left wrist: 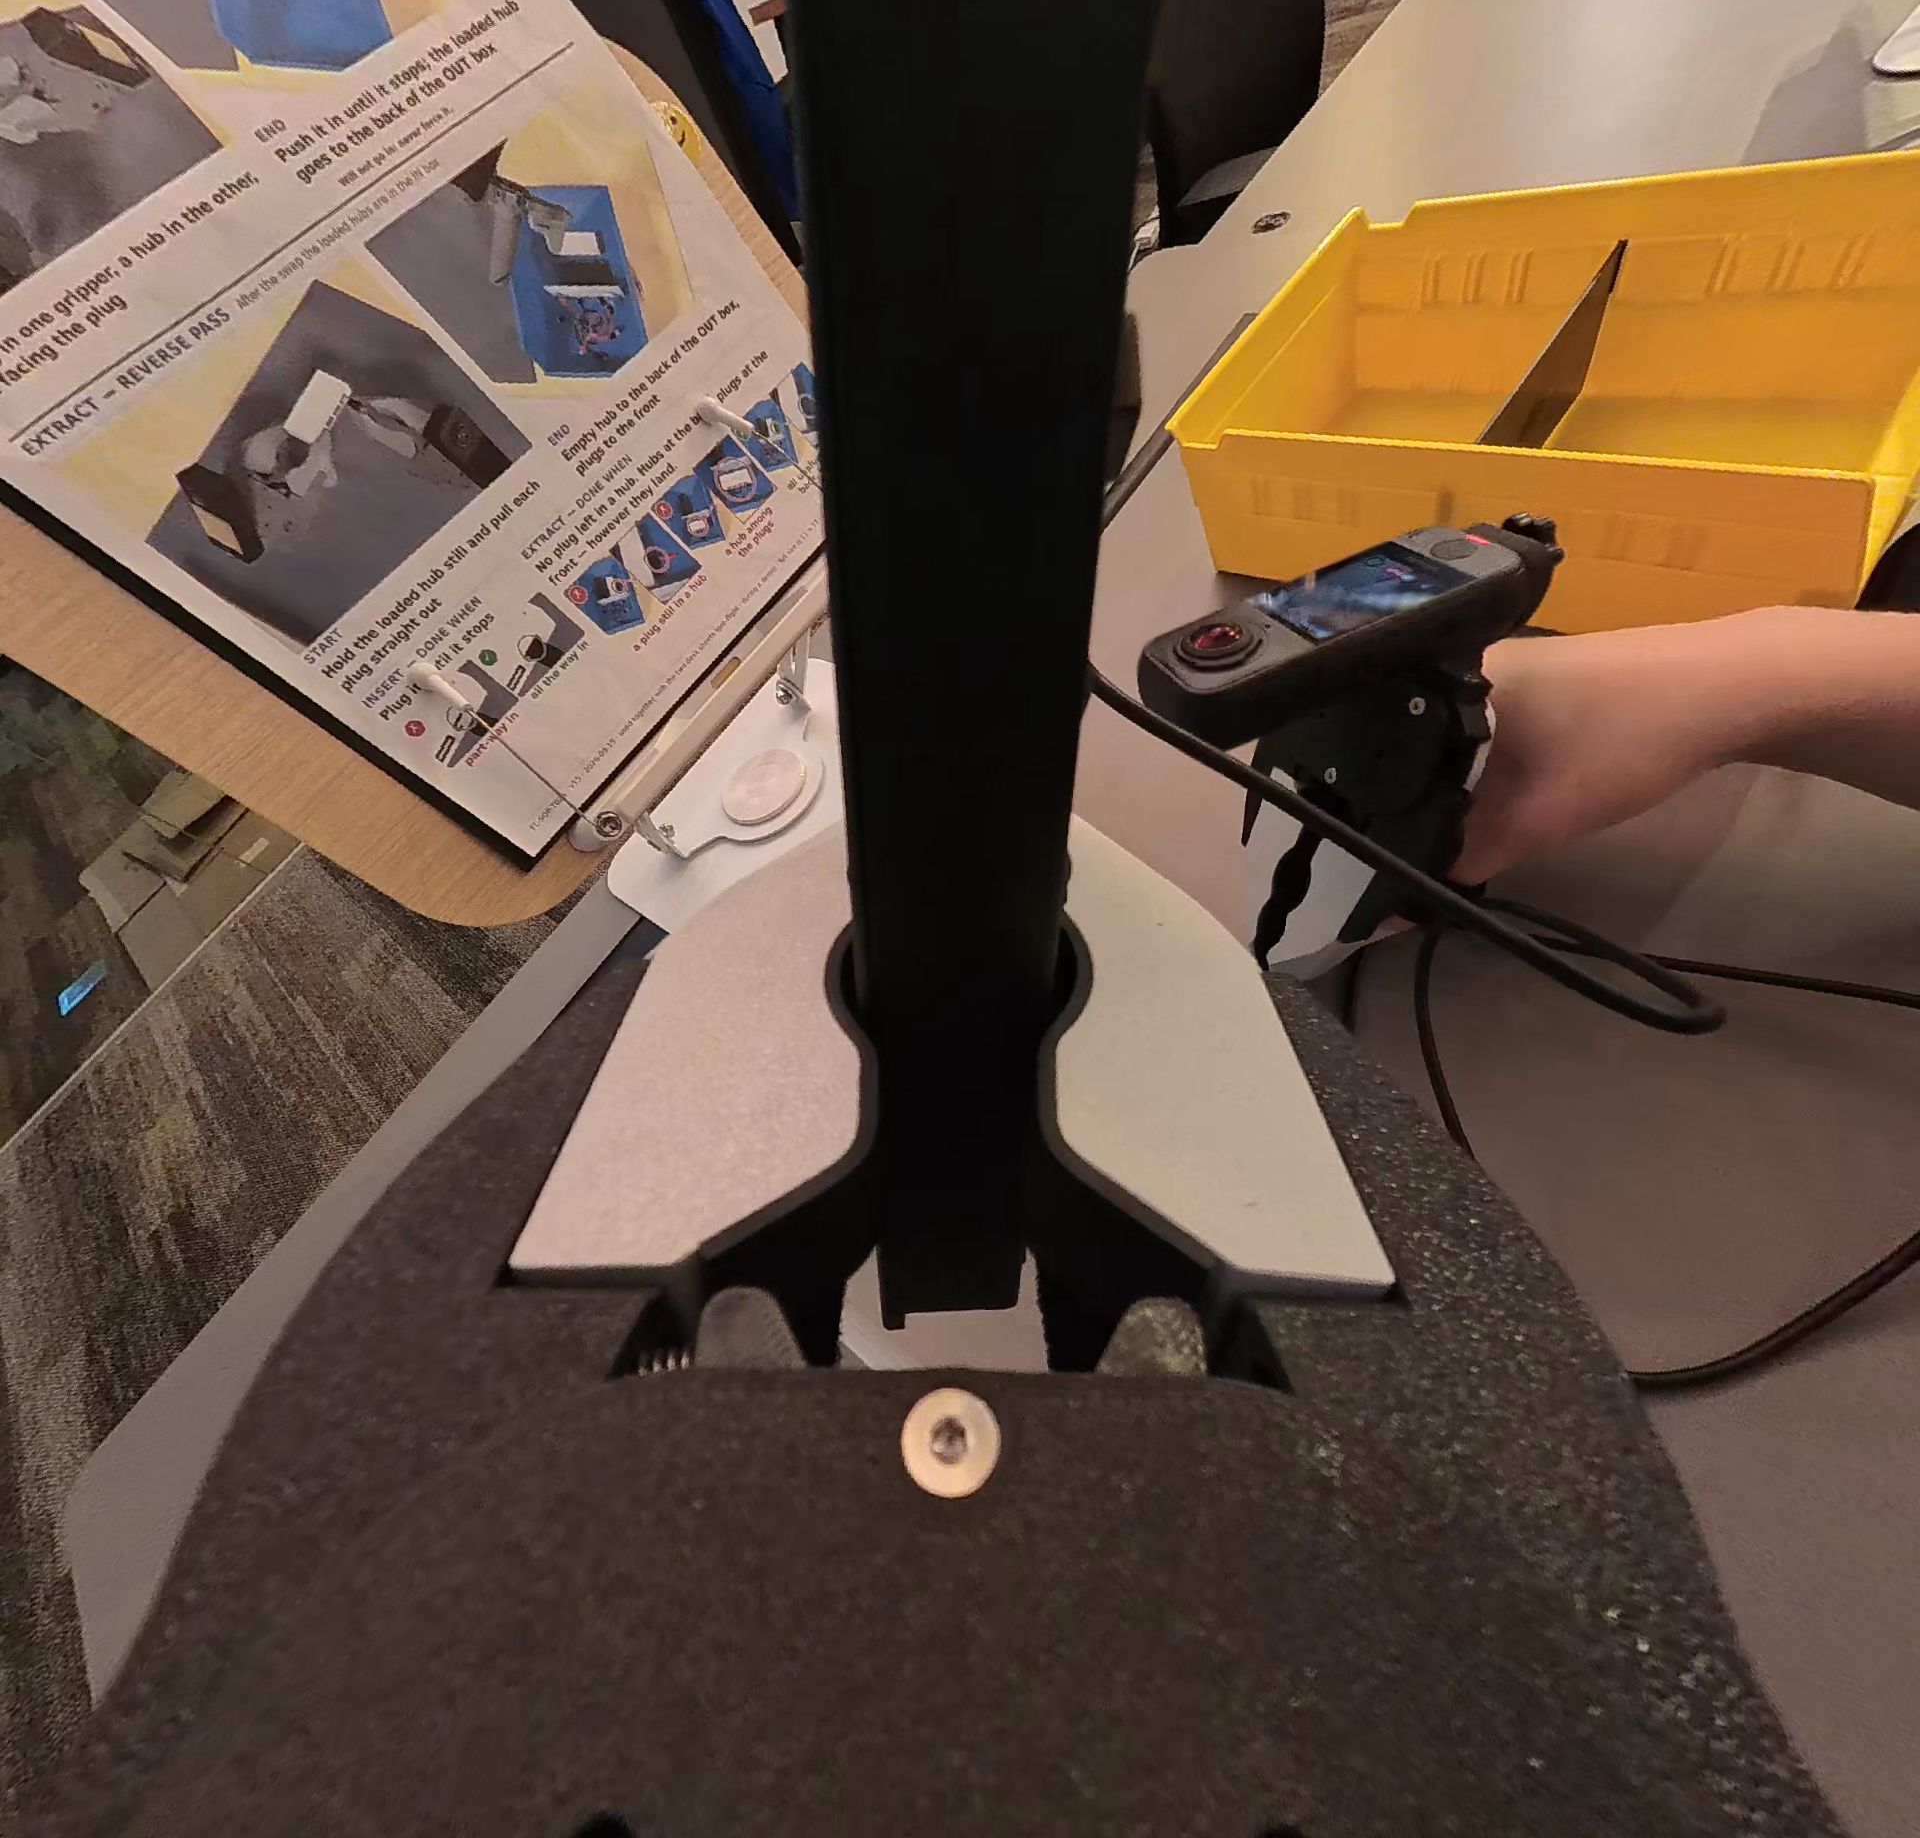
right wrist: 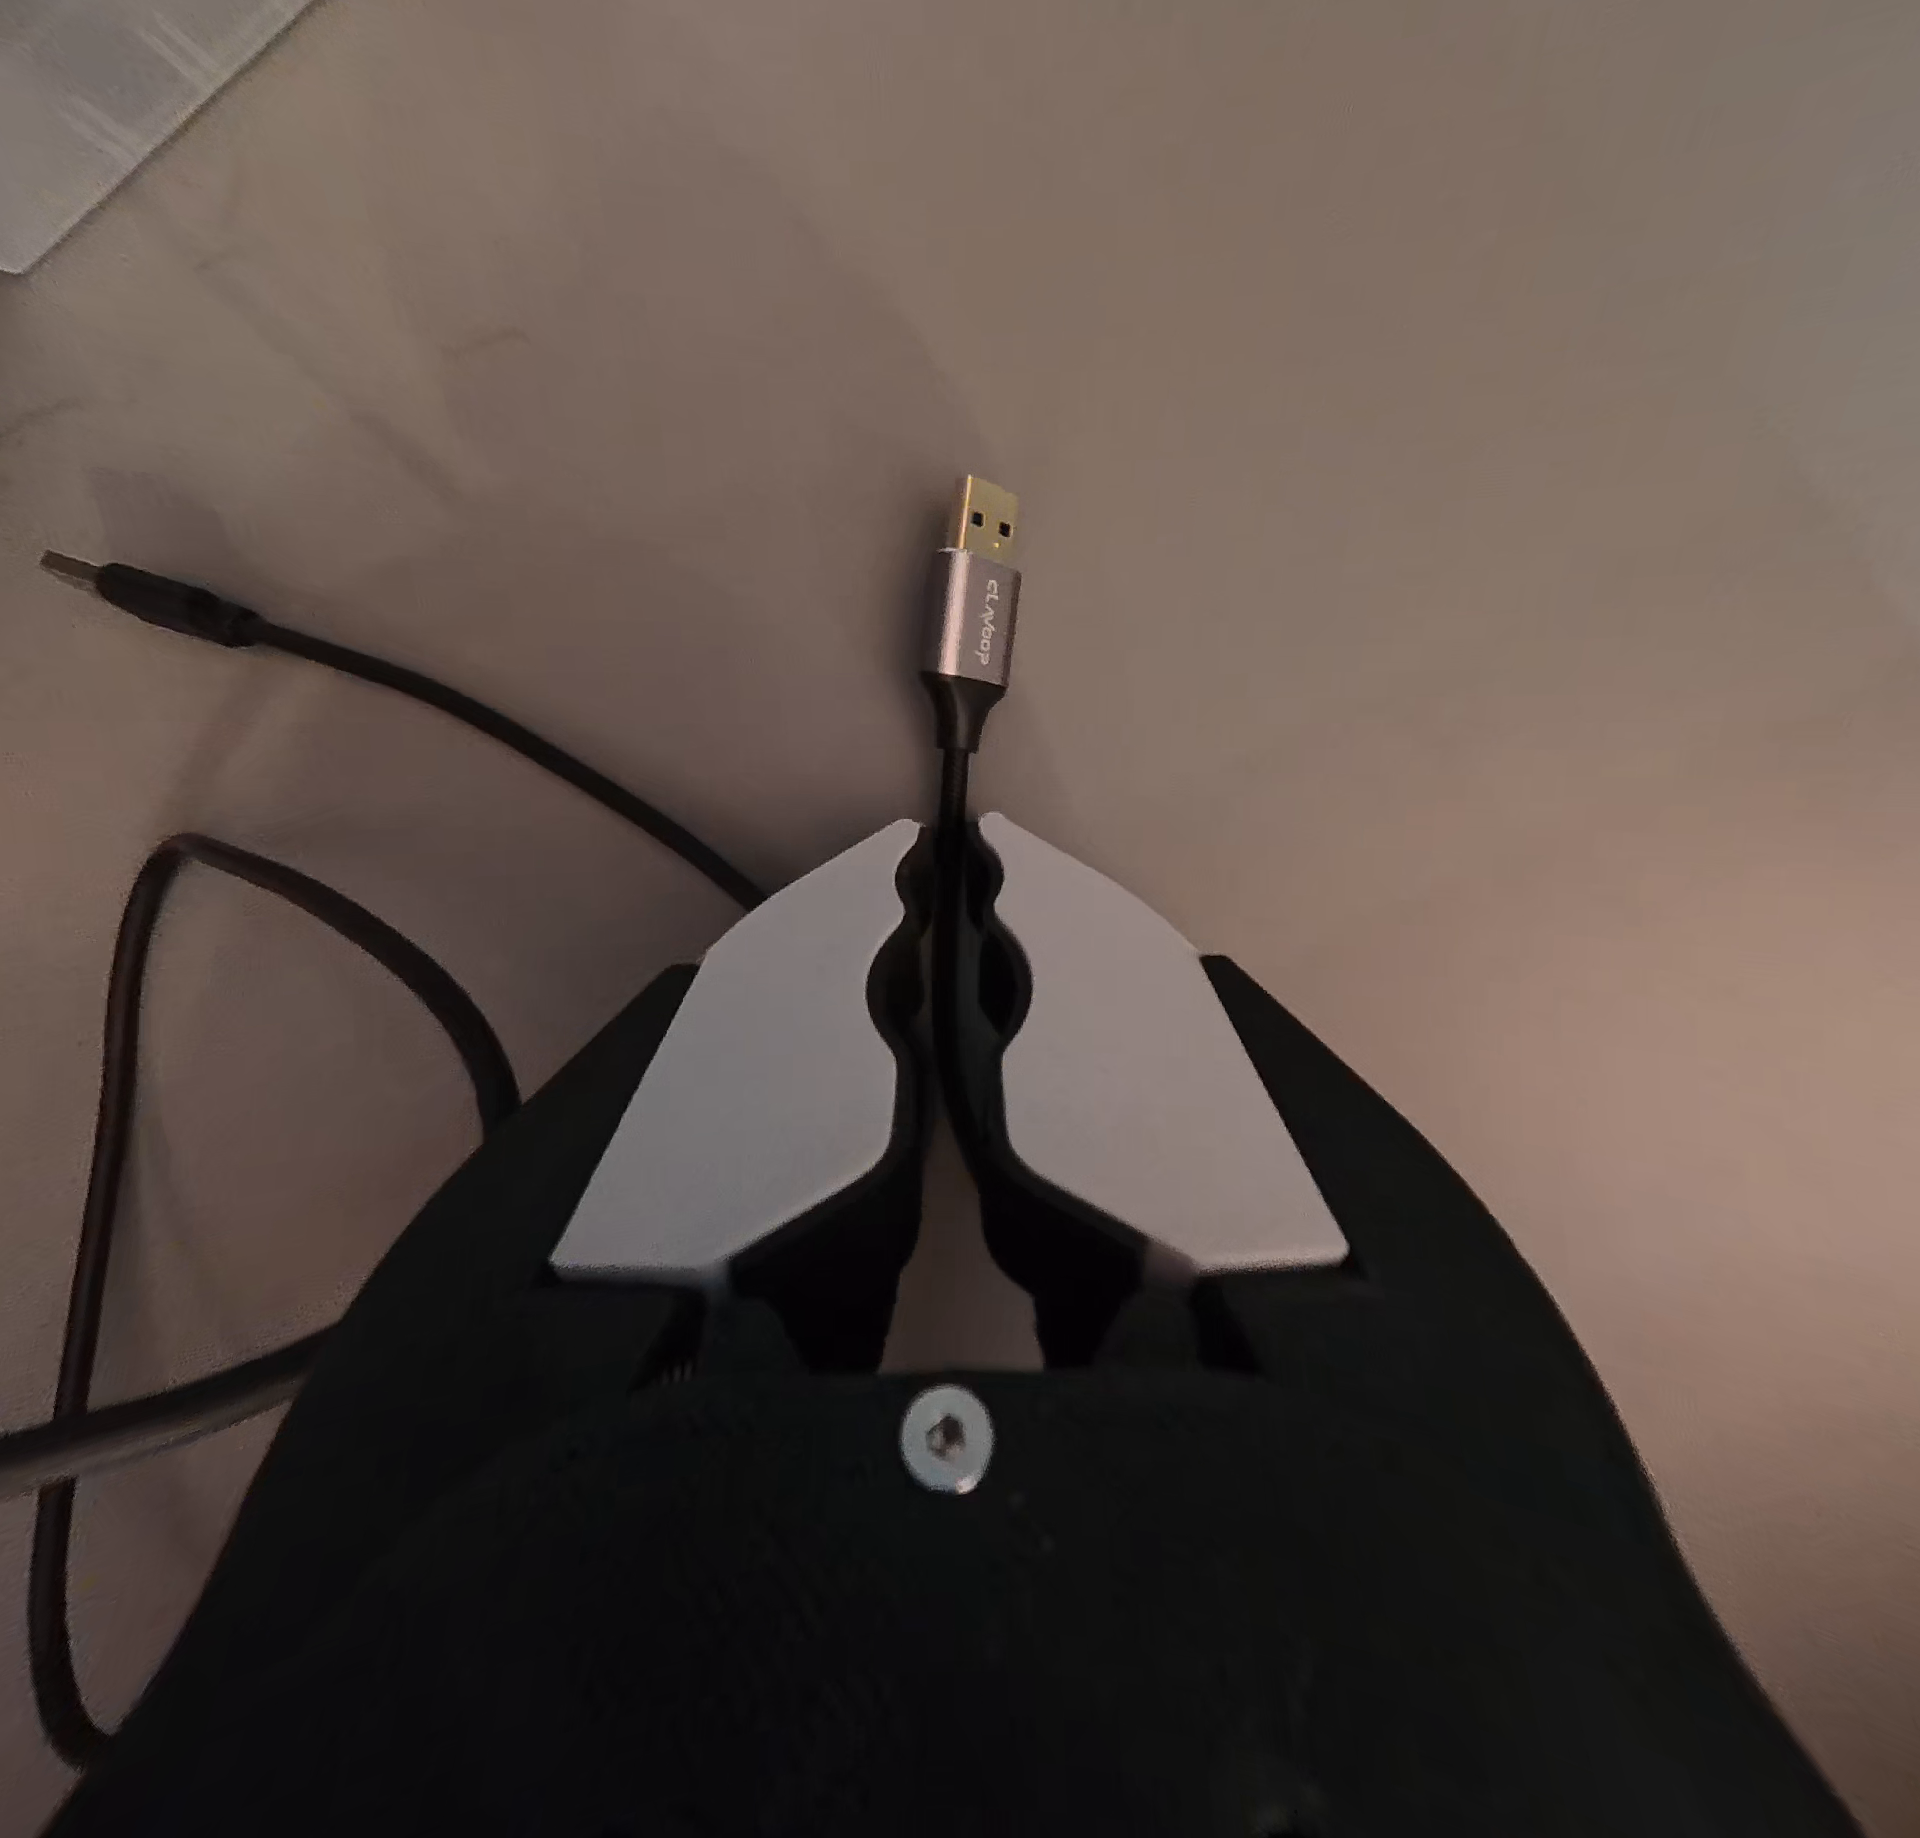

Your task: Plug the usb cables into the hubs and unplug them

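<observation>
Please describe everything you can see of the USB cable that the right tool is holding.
The USB cable is black and looks braided. Its plug is gold-coloured metal, set in a grey metallic-looking shell that bears printed writing, with a black ribbed strain relief behind it. The right tool is shut on the cable just behind that relief, so the plug sticks out straight ahead, beyond the fingertips, over the plain grey table. Nothing is plugged onto it. Whether the plug touches the table cannot be told.
</observation>
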A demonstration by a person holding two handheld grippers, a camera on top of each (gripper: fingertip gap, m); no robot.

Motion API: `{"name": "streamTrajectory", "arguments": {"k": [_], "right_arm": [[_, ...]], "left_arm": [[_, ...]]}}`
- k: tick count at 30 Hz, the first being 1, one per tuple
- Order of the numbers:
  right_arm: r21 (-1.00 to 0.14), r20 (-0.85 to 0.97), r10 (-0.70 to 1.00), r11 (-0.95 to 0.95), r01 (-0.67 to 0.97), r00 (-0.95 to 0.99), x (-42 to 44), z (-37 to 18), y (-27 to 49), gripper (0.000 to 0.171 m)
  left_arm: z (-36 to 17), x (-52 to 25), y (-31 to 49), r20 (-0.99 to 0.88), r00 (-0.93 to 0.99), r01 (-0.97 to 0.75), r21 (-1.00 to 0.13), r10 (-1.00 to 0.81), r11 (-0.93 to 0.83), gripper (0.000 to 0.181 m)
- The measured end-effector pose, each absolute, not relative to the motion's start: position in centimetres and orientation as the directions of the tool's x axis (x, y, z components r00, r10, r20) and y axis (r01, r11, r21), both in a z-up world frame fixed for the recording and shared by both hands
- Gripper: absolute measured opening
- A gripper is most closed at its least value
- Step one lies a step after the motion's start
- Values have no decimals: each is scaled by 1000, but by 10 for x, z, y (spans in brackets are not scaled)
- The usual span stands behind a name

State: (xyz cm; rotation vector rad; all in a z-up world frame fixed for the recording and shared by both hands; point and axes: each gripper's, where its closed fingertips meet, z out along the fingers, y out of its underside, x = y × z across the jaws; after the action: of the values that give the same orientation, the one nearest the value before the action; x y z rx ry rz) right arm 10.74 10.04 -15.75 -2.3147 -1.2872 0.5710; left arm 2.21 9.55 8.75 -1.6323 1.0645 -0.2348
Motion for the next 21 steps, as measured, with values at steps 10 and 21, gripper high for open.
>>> {"name": "streamTrajectory", "arguments": {"k": [10, 21], "right_arm": [[-622, -132, 869, -448, 642, 477, 109, -146, 114, 6], [-809, 62, 846, -268, 523, 529, 133, -29, 120, 5]], "left_arm": [[91, 13, 97, -371, 594, -511, -859, -714, 21, 26], [72, 10, 118, -376, 649, -550, -833, -661, -66, 26]]}}
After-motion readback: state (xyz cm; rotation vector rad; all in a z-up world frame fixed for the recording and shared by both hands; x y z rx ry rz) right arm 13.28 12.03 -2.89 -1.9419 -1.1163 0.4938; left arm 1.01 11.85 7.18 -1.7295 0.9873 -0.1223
